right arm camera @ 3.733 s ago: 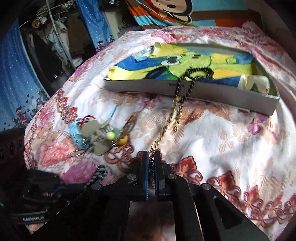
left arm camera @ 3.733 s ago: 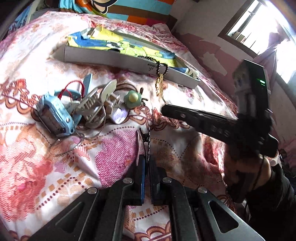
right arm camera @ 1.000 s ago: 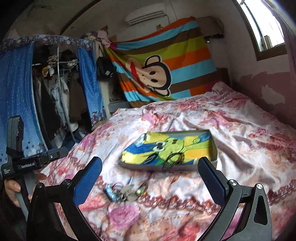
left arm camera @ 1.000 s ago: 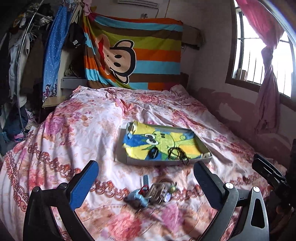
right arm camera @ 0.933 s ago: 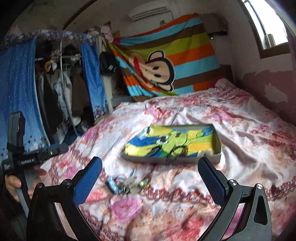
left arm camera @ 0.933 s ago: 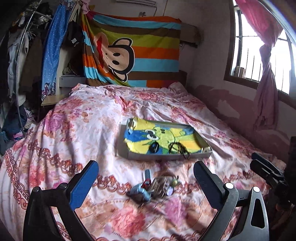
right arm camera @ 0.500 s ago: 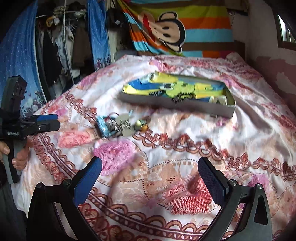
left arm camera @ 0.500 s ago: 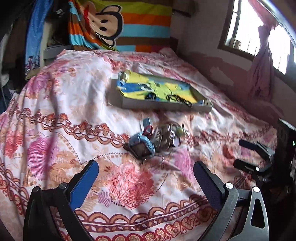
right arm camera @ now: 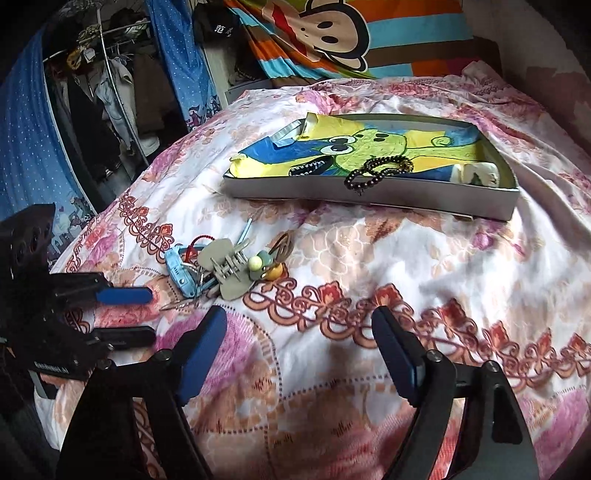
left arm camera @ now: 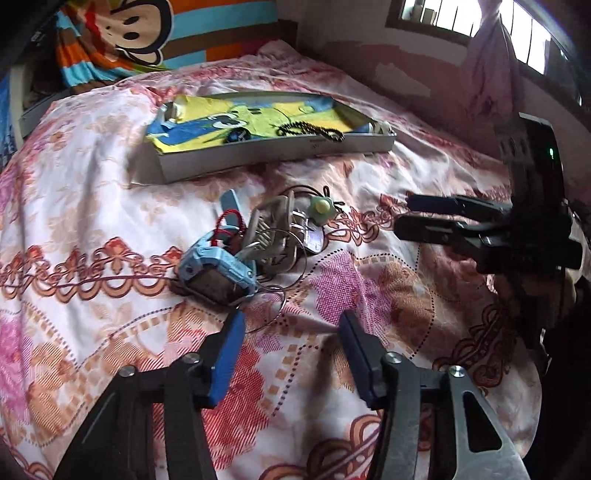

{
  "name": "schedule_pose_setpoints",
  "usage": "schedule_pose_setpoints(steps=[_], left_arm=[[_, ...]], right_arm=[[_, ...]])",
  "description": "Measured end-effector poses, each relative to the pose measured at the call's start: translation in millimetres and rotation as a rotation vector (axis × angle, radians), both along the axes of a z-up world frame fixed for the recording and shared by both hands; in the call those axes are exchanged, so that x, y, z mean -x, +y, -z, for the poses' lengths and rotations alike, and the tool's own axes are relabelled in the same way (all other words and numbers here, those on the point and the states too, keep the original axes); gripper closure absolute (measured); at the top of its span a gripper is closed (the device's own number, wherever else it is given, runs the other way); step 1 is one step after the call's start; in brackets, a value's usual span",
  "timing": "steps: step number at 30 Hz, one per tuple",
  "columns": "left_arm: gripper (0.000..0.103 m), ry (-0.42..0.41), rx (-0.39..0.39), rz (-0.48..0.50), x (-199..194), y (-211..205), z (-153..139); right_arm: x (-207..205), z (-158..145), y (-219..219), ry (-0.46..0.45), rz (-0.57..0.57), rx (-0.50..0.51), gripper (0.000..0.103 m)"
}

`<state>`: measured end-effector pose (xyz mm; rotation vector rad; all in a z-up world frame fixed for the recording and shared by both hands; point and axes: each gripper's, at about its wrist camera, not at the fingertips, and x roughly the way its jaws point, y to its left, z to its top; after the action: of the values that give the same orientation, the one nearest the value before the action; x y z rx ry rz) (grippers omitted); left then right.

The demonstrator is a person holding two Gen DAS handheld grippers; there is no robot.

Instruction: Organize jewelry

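Observation:
A heap of jewelry and trinkets [left arm camera: 258, 240] lies on the flowered bedspread: a blue watch [left arm camera: 216, 271], a beige hair claw [right arm camera: 225, 267], wire hoops and a green bead piece [left arm camera: 321, 208]. A grey tray [left arm camera: 258, 157] lined with a cartoon cloth holds a dark bead bracelet [right arm camera: 373, 171] that hangs over its front wall. My left gripper [left arm camera: 291, 325] is open and empty just in front of the heap. My right gripper [right arm camera: 299, 325] is open and empty to the right of the heap [right arm camera: 221, 266].
The right gripper shows at the right edge of the left wrist view [left arm camera: 402, 214]. The left gripper shows at the left of the right wrist view [right arm camera: 147, 314]. A clothes rack [right arm camera: 103, 92] stands left of the bed. A wall with a window [left arm camera: 461, 18] is on the right.
Both grippers have come down from a high, far view toward the heap on the bedspread. Their jaws have narrowed but stay open. The bracelet and chain now rest in the tray.

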<state>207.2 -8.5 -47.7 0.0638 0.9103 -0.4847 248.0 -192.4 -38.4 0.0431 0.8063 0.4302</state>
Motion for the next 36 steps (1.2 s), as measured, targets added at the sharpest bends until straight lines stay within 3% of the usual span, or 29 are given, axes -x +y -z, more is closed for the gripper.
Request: schedule_pose_setpoints(steps=[4, 6, 10, 14, 16, 22, 36], left_arm=[[0.068, 0.011, -0.015, -0.016, -6, -3, 5], [0.079, 0.016, -0.025, -0.041, -8, 0, 6], [0.086, 0.042, -0.038, -0.082, -12, 5, 11], [0.093, 0.017, -0.073, -0.071, -7, -1, 10], [0.094, 0.007, -0.086, -0.066, -4, -4, 10], [0.098, -0.015, -0.043, -0.074, -1, 0, 4], [0.100, -0.089, 0.096, -0.105, 13, 20, -25]], right_arm=[[-12, 3, 9, 0.006, -0.019, -0.015, 0.046], [-17, 5, 14, 0.009, -0.032, -0.015, 0.052], [-25, 9, 24, 0.018, -0.049, -0.011, 0.055], [-32, 12, 31, 0.025, -0.055, -0.016, 0.056], [-34, 13, 34, 0.018, -0.049, -0.014, 0.070], [-33, 13, 38, 0.008, -0.059, -0.021, 0.099], [-6, -15, 21, -0.094, -0.026, -0.020, 0.099]])
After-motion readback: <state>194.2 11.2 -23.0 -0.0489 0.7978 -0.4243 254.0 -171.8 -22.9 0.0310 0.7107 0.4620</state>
